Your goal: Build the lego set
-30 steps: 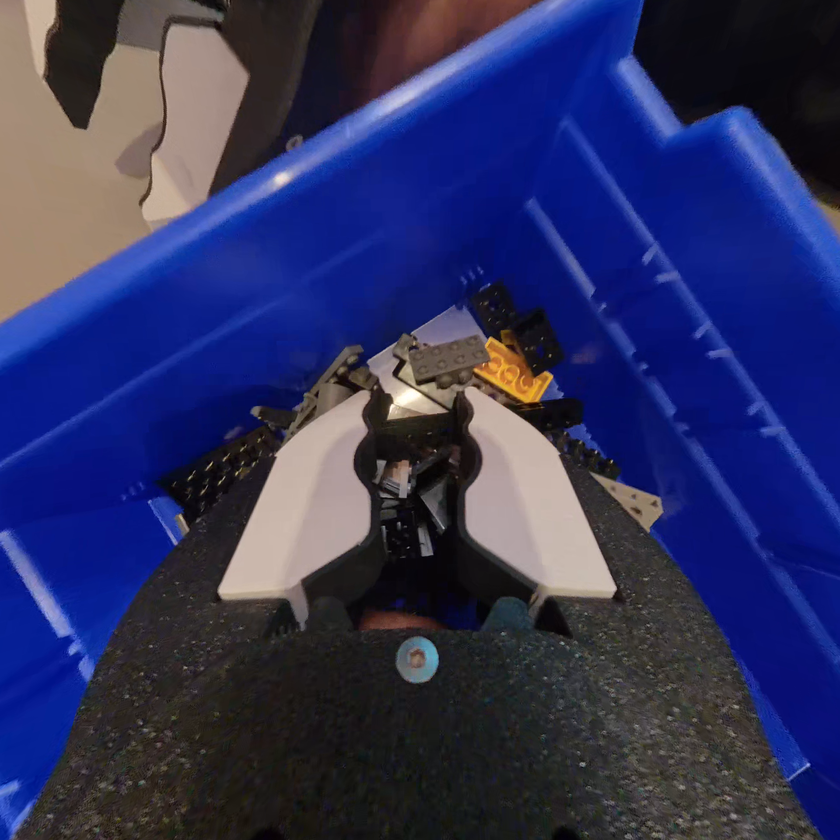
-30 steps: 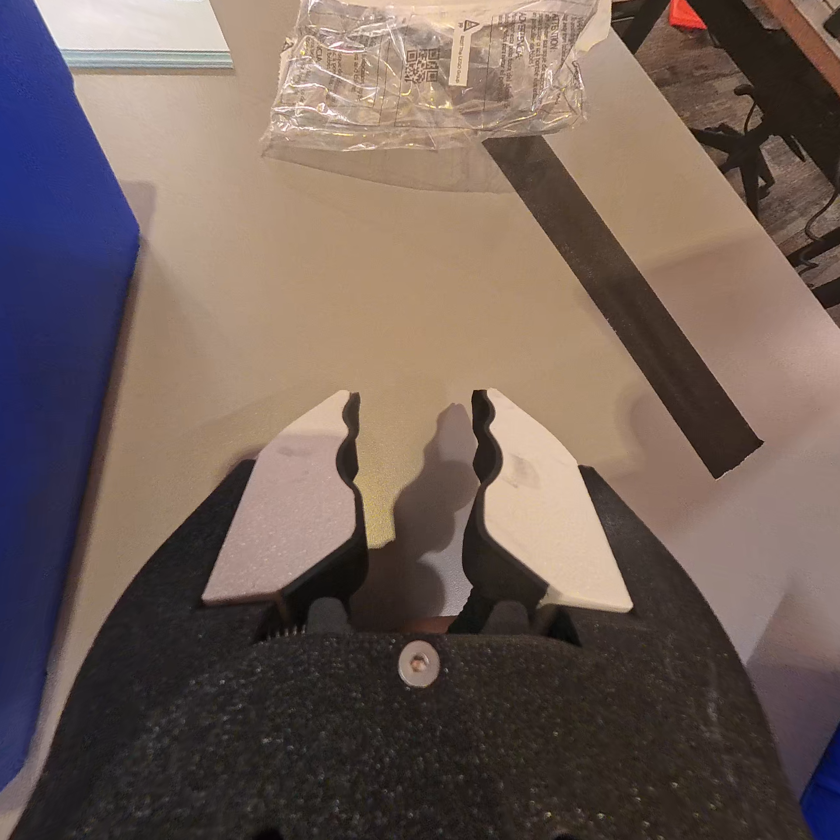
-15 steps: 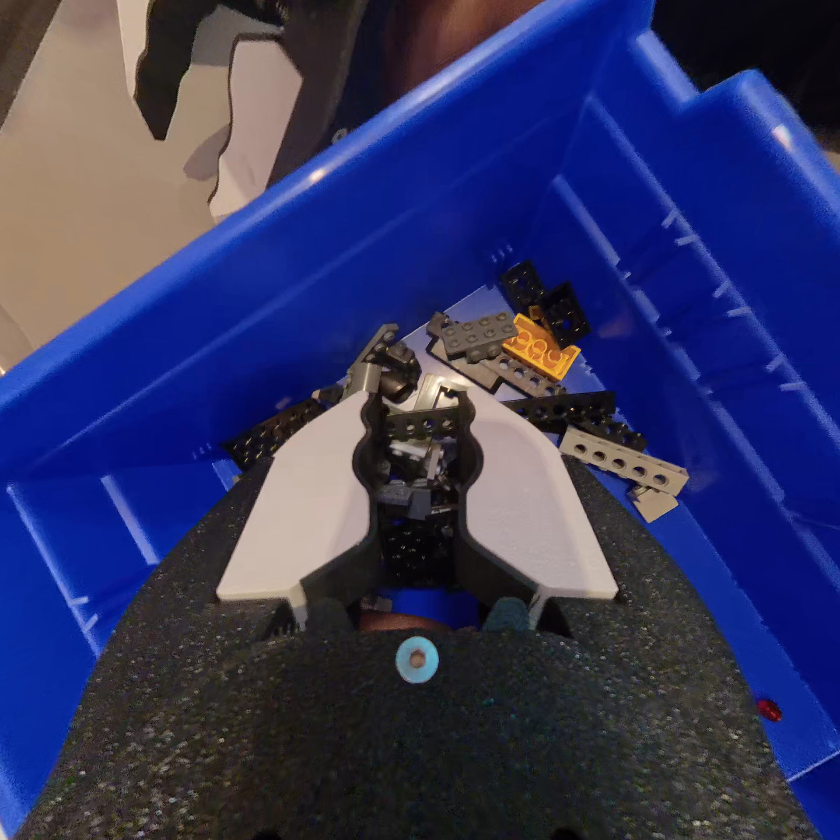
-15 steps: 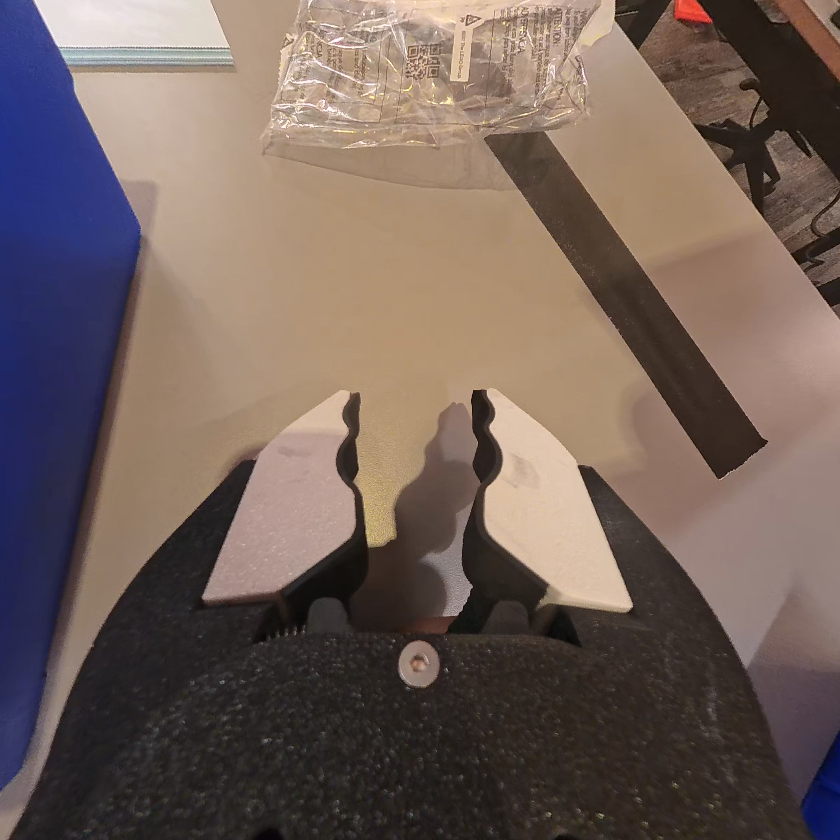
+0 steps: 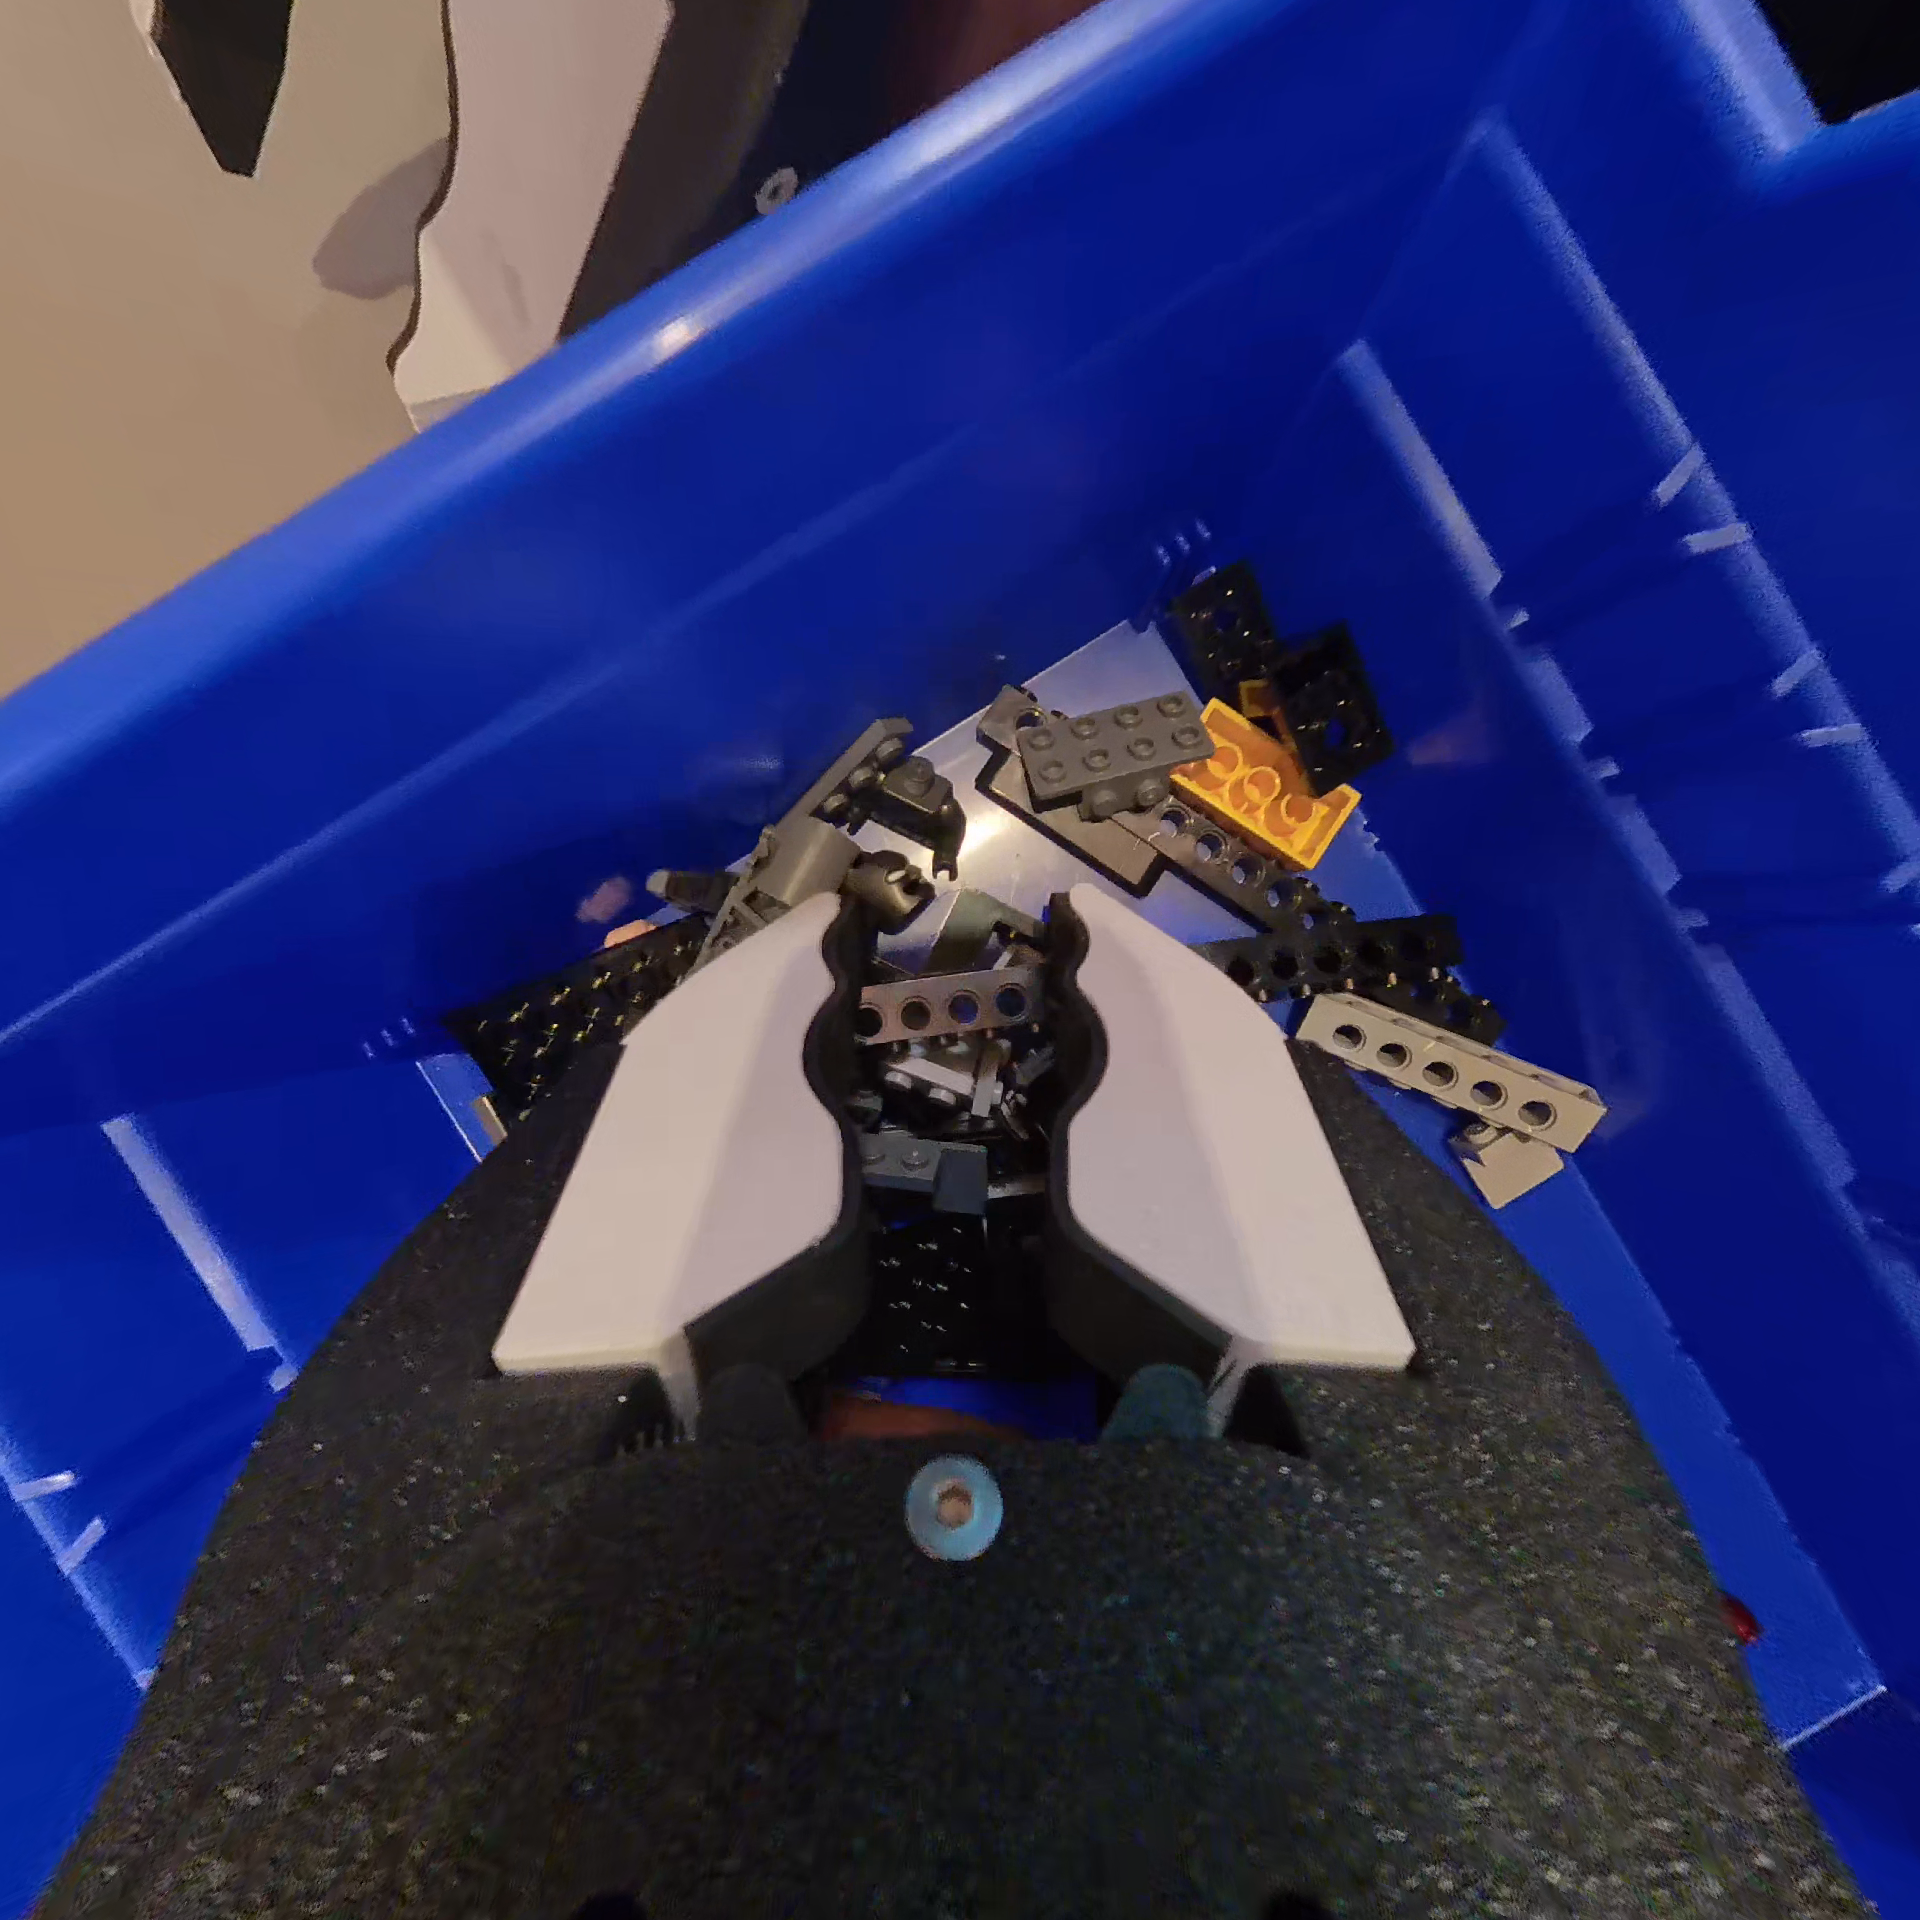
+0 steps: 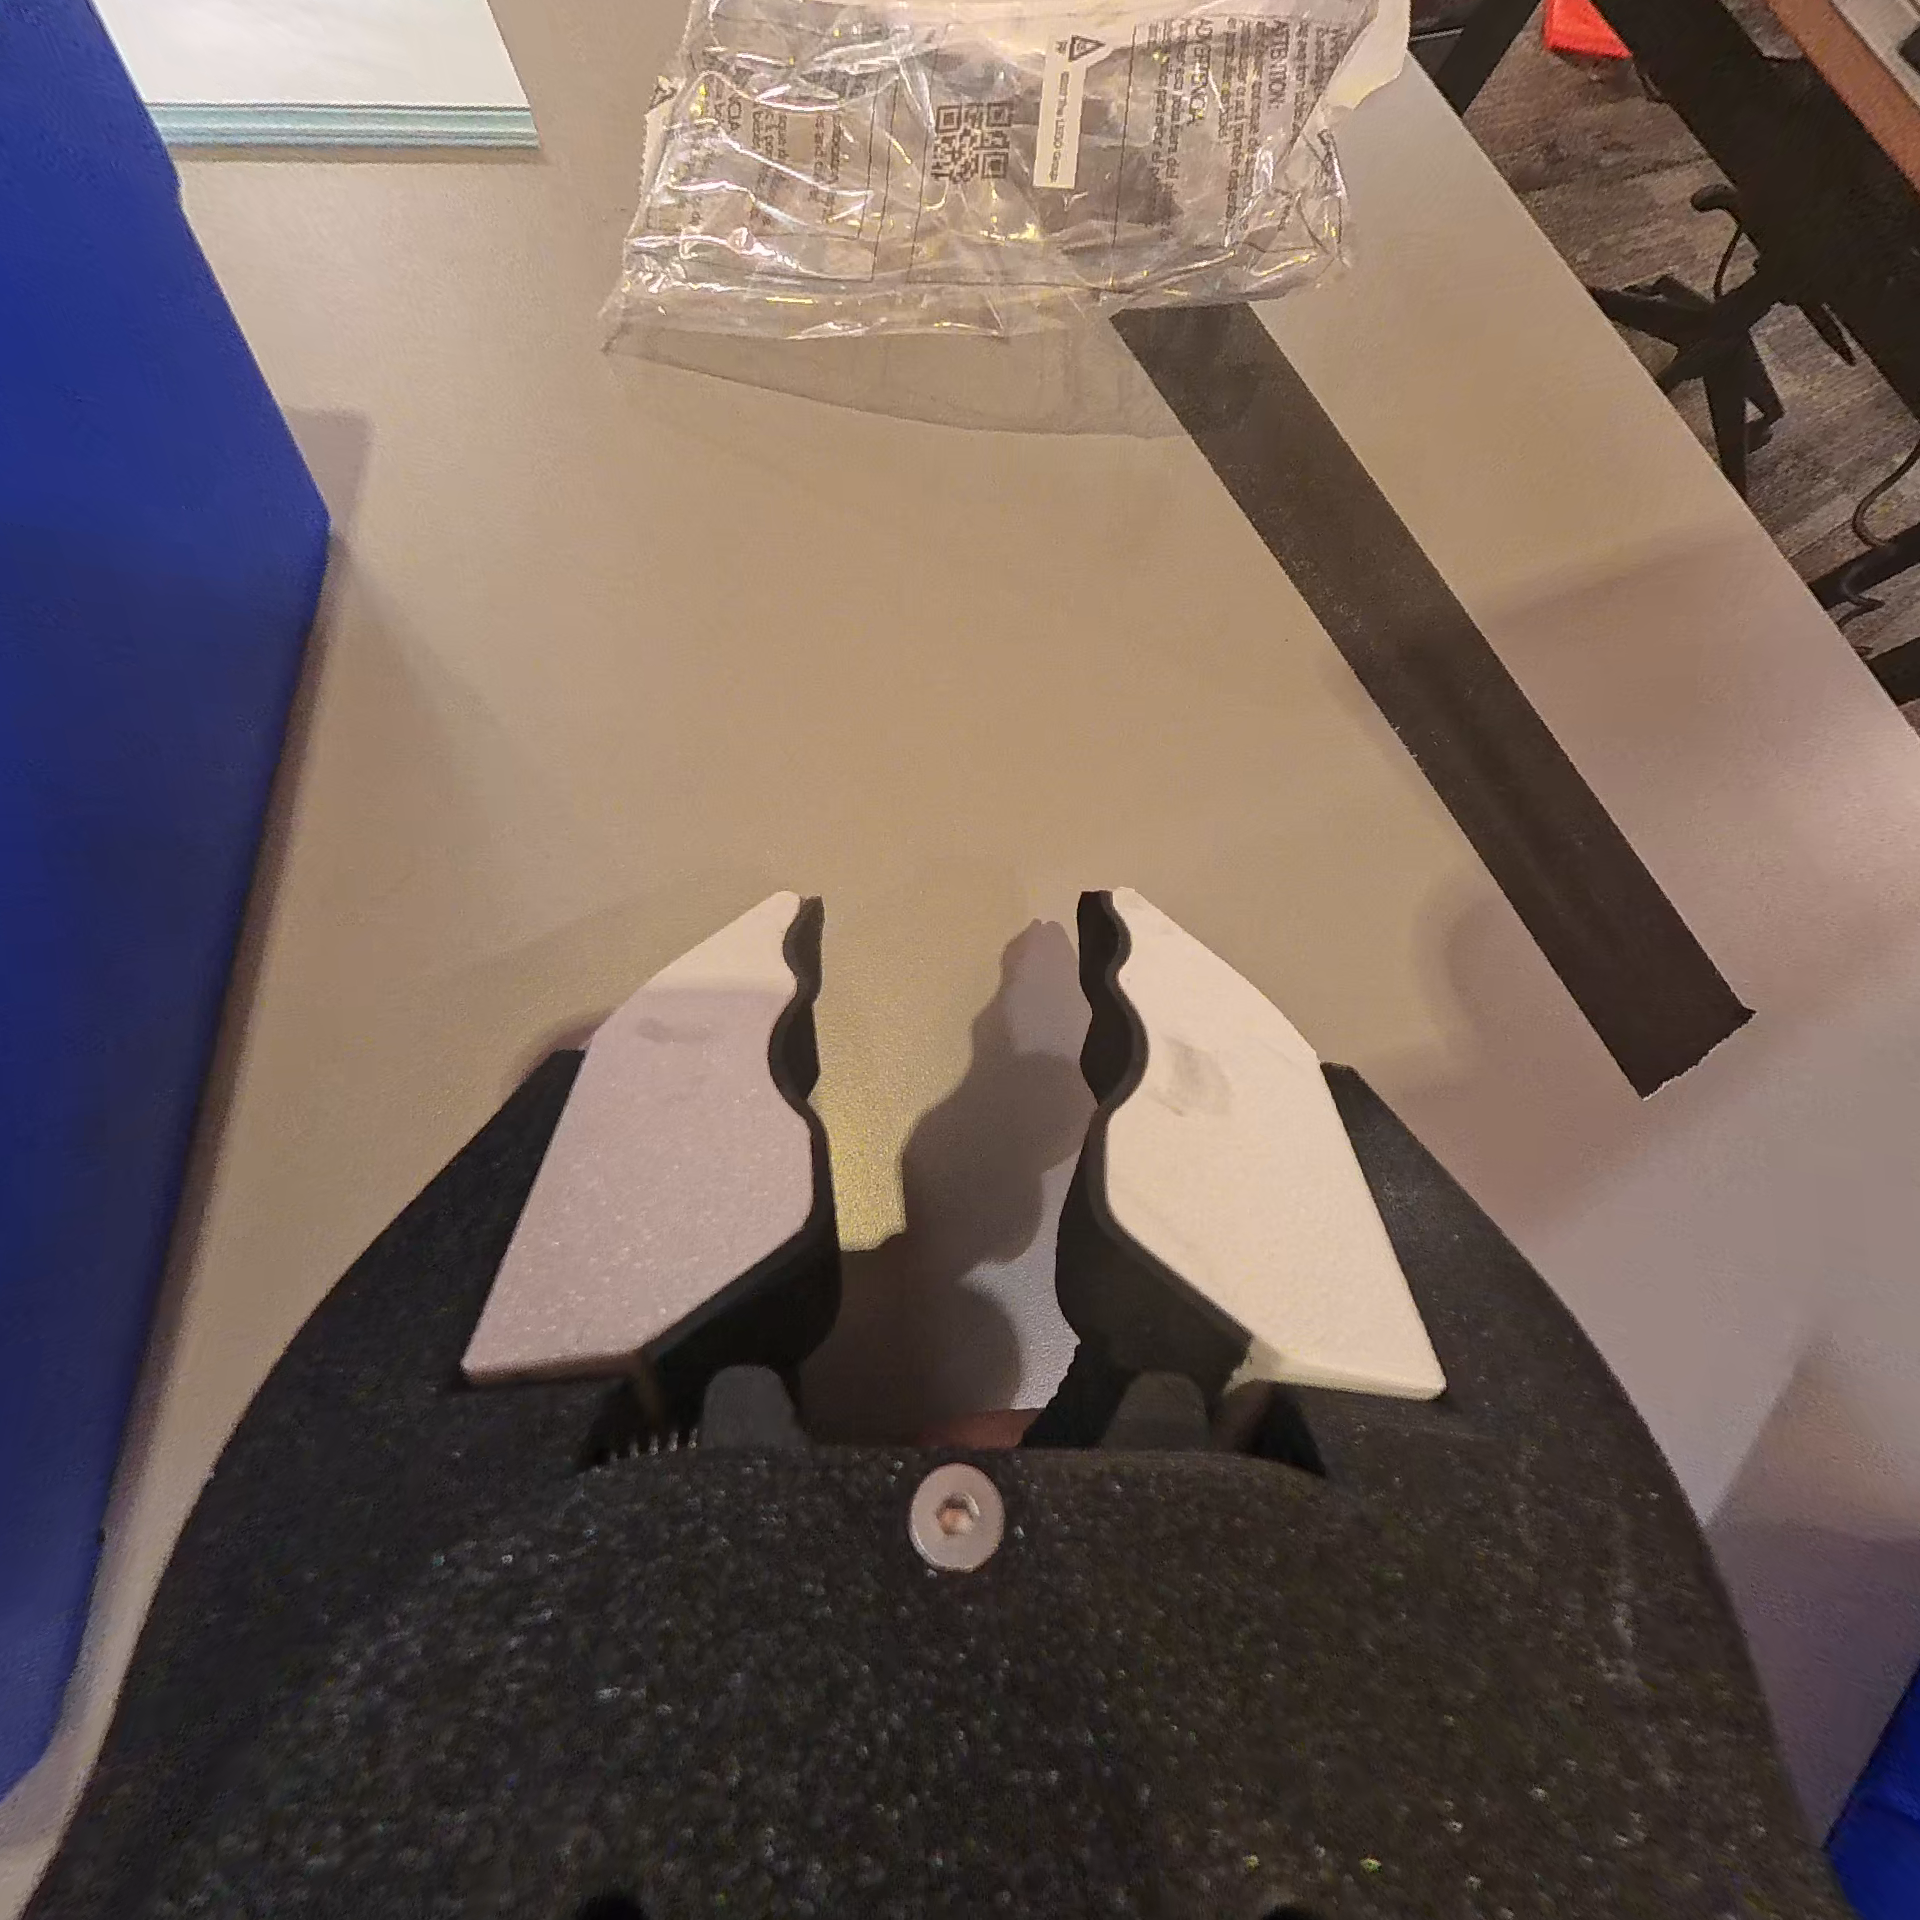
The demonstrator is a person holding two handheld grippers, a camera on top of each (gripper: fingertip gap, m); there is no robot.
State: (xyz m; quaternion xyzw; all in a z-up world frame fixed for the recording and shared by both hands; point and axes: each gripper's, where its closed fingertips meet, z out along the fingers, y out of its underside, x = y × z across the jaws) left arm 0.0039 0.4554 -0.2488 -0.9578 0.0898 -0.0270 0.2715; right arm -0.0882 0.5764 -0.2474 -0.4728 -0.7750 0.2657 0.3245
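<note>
Grey holed beam (image 5: pixel 951 1006) betw. fingers (image 5: pixel 727 1039)

your left gripper (image 5: pixel 951 920) sits inside the bin (image 5: pixel 935 436), over the heap of building pieces on its floor. a short holed beam (image 5: pixel 951 1006) lies crosswise between the fingers, both ends at the pads. ahead and right of the tips: a studded plate (image 5: pixel 1117 750) on top of a flat plate, a brick (image 5: pixel 1262 800) just right of it, two small plates (image 5: pixel 1283 681) behind that, near the corner. a long holed beam (image 5: pixel 1449 1070) lies right of the right finger. a studded strip (image 5: pixel 566 1013) lies left.

your right gripper (image 6: pixel 948 914) is over the table (image 6: pixel 623 623), jaws apart, nothing between. bin wall on the left. plastic bag (image 6: pixel 987 166) ahead; tape strip (image 6: pixel 1455 665) runs from it toward the right. a flat sheet (image 6: pixel 332 73) far left.
</note>
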